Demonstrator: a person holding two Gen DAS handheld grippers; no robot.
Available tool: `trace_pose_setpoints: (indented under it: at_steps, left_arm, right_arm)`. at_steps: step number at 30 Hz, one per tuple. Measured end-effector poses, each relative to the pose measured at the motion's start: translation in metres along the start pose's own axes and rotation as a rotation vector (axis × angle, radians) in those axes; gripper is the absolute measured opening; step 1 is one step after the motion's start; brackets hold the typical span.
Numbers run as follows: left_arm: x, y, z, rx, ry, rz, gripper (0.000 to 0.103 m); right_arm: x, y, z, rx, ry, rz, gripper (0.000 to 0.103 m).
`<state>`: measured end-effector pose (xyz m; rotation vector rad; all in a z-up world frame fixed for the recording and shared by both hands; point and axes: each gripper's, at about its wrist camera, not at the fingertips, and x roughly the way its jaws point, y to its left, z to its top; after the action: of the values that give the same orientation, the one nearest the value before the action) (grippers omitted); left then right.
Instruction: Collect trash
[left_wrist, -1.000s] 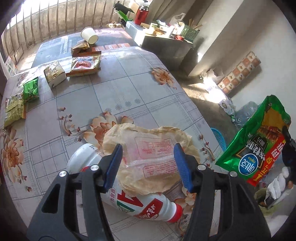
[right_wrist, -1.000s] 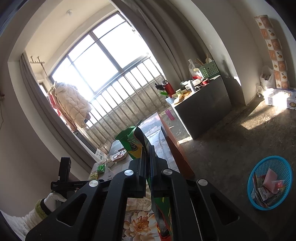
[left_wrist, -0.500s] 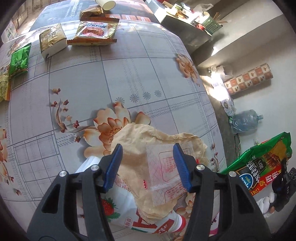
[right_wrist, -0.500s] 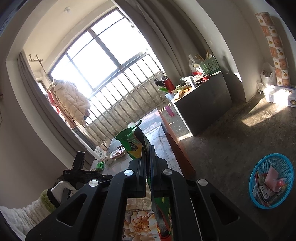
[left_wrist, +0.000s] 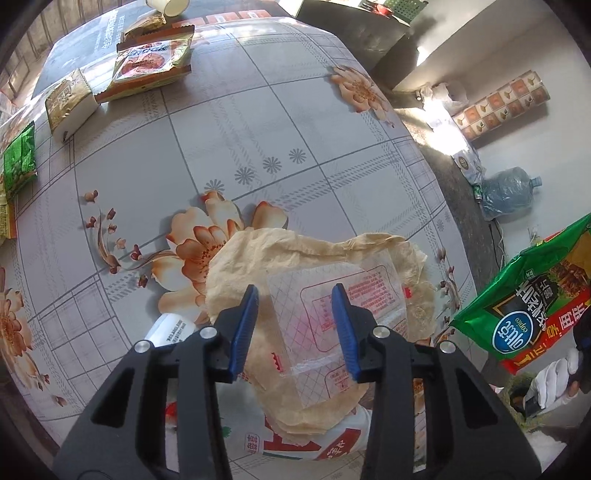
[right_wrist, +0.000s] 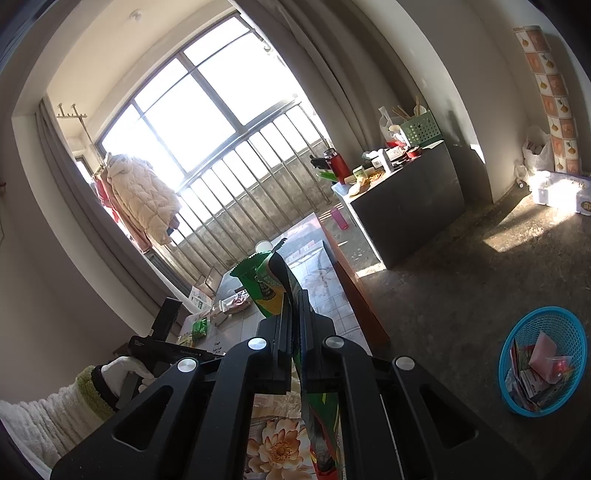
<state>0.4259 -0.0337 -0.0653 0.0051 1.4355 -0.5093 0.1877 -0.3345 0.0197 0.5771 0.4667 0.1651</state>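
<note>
Left tool (left_wrist: 294, 291) lower, narrower over wrapper (left_wrist: 332, 325)

The right gripper (right_wrist: 293, 295) has its fingers (right_wrist: 282, 321) clamped on a green snack bag (right_wrist: 275, 284) above the flowered worktop (right_wrist: 317, 280). A white-gloved hand (right_wrist: 122, 373) holds a black handle at lower left. A blue basket (right_wrist: 543, 369) of wrappers sits on the floor.

- Black plastic left gripper (left_wrist: 295, 328) with blue-padded fingers (left_wrist: 243, 328), silver screws.
- All-black right gripper (right_wrist: 293, 332), silver screws.
- White glove (right_wrist: 122, 373), fluffy cream sleeve (right_wrist: 48, 417) with green cuff.
</note>
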Motion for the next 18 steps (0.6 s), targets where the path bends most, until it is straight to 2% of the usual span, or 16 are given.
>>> trace_pose_setpoints:
  at_steps: [3,5,9,12,18]
  left_arm:
    - [-0.001,-0.006,-0.001,0.037,-0.020,0.032,0.021]
    - [-0.009,-0.010,-0.004,0.052,-0.054,0.033,0.016]
    - [-0.045,-0.024,-0.015,0.098,-0.171,0.055,0.009]
    - [-0.080,-0.046,-0.029,0.181,-0.280,0.122,0.007]
    - [-0.136,-0.101,-0.056,0.380,-0.475,0.317,0.007]
  right_arm:
    - [0.001,0.001,0.001,-0.002,0.001,-0.001,0.004]
    - [0.001,0.001,0.001,-0.001,0.001,0.000,0.004]
    - [-0.001,0.003,0.004,-0.008,-0.009,0.001,0.004]
    - [-0.010,0.004,0.007,-0.017,-0.032,0.002,0.003]
    - [-0.044,-0.004,0.016,-0.005,-0.107,-0.001,0.004]
